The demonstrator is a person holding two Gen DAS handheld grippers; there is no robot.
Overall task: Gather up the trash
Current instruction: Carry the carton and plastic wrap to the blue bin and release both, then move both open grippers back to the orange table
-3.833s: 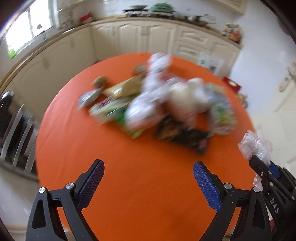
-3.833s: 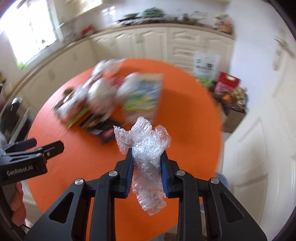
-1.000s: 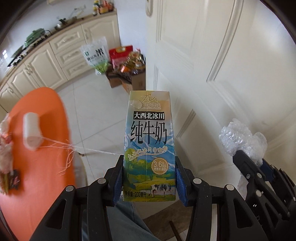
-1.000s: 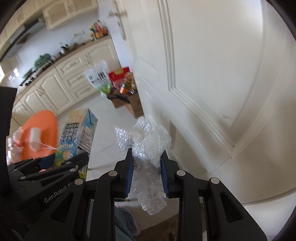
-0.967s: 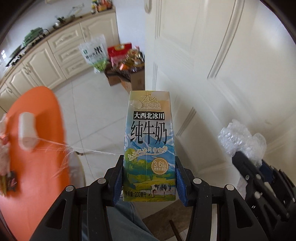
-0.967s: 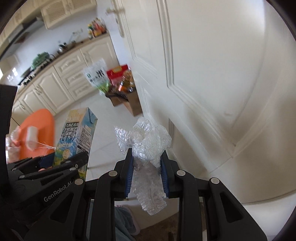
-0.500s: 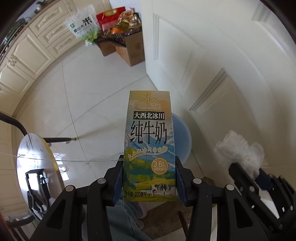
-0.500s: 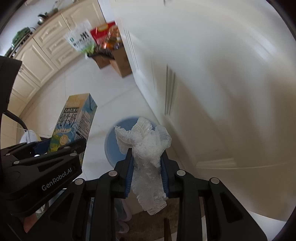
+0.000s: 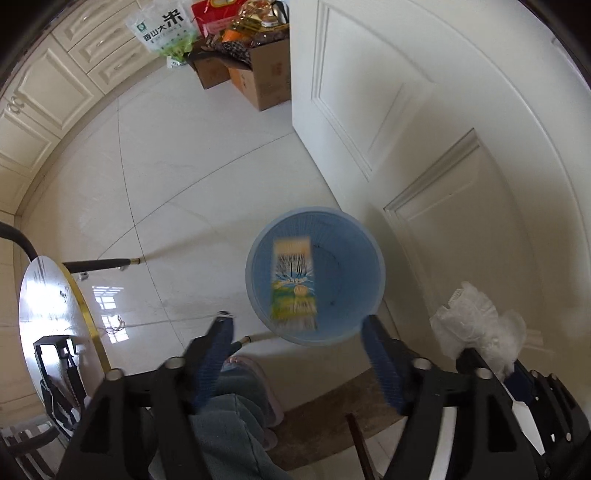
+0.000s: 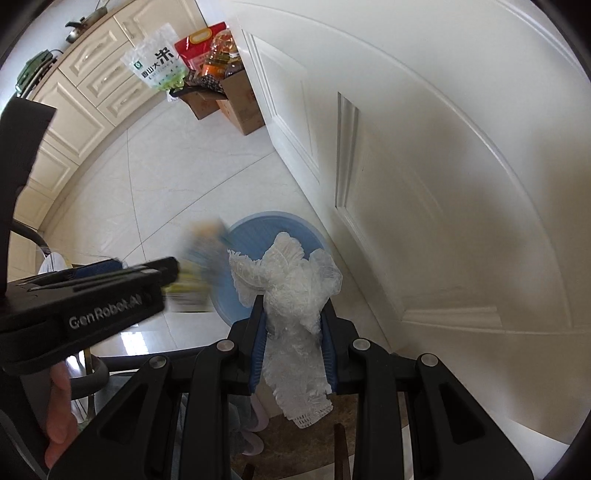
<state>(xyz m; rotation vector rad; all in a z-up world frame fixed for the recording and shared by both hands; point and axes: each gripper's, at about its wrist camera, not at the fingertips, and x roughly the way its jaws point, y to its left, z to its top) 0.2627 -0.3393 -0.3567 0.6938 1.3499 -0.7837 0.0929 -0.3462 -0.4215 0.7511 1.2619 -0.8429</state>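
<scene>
While both grippers point down at the pale tiled floor (image 9: 177,177), one blue bin (image 9: 364,254) stands beside the white door (image 9: 424,122), its round mouth below them. The left gripper (image 9: 295,343) has its jaws opening, the two blue pads standing apart with nothing pressed between them. One milk carton (image 9: 294,282), blurred, shows against the bin's mouth, clear of both pads; whether it has reached the bottom cannot be told. In the right wrist view the same carton (image 10: 199,266) is a smear at the bin's (image 10: 251,229) left rim, just past the tip of the left gripper (image 10: 166,269). The right gripper (image 10: 293,314) is narrow, its two pads clamped on one wad of clear bubble wrap (image 10: 291,288), which bulges above the pads and trails below them, over the bin's right part. From the left wrist view that wad (image 9: 476,325) sits at the right, atop the right gripper (image 9: 491,365). Far off by the cream cabinets (image 9: 55,85) stand two cardboard boxes (image 9: 258,74) and one white rice bag (image 9: 162,33). One hand (image 10: 59,417) shows at the near left.
</scene>
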